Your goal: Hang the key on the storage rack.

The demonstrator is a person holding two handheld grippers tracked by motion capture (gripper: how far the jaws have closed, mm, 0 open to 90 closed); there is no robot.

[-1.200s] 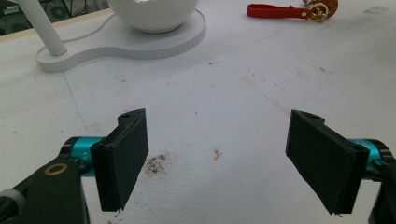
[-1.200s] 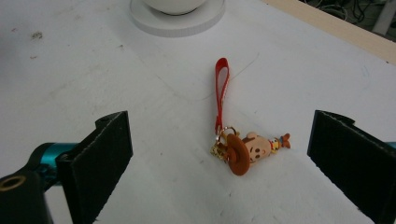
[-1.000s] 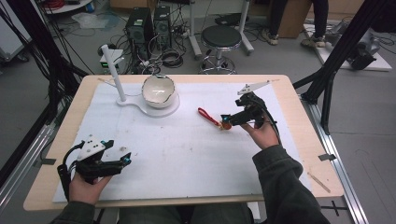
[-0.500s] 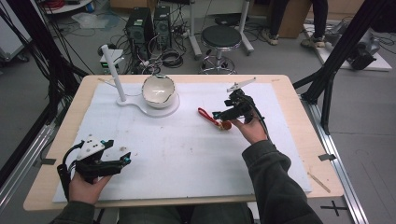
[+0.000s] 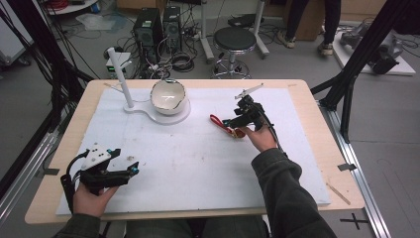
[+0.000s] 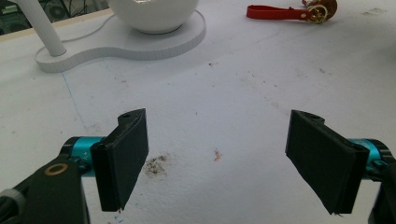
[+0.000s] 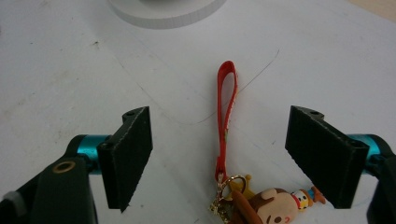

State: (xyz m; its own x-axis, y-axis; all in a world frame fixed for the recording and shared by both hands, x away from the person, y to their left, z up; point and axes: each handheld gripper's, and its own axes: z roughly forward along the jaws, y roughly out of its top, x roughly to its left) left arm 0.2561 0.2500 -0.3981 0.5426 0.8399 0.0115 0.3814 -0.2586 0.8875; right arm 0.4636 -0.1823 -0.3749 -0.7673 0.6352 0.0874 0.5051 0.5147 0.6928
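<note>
While one keychain (image 7: 233, 186) lies right of the table's (image 5: 317, 148) middle, your right gripper (image 5: 236, 124) hovers spread over it; your left gripper (image 5: 121, 171) rests released near the front-left corner.

Keychain (image 7: 233, 186) lying flat on the white mat of the desk (image 5: 198, 163), right of centre; red strap (image 7: 226, 116) doubled into a narrow loop, stretched straight and pointing toward the white round stand base; gold ring (image 7: 231, 183) joining strap to charm; small monkey-faced figure charm (image 7: 273, 207), brown and tan with a tiny colourful figure beside it, resting on its side; in the high view seen as a red strip (image 5: 220, 123) with the charm at its nearer end.
</note>
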